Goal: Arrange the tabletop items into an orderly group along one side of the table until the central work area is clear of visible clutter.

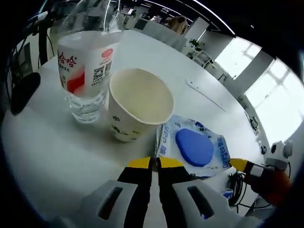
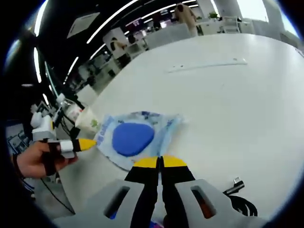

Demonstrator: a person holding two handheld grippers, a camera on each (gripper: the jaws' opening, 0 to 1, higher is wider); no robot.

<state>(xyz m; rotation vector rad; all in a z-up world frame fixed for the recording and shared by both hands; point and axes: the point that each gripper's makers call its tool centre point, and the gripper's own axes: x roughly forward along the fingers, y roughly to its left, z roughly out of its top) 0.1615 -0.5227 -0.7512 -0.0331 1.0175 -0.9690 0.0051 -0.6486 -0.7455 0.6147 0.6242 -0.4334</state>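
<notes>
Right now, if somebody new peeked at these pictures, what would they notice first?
Probably the wipes pack with its big bright blue lid, lying flat on the white table just past the left tongs. Beside it stands an empty paper cup, and next to that a clear water bottle with a red and white label. In the right gripper view, the right tongs sit shut at the pack's near edge.
</notes>
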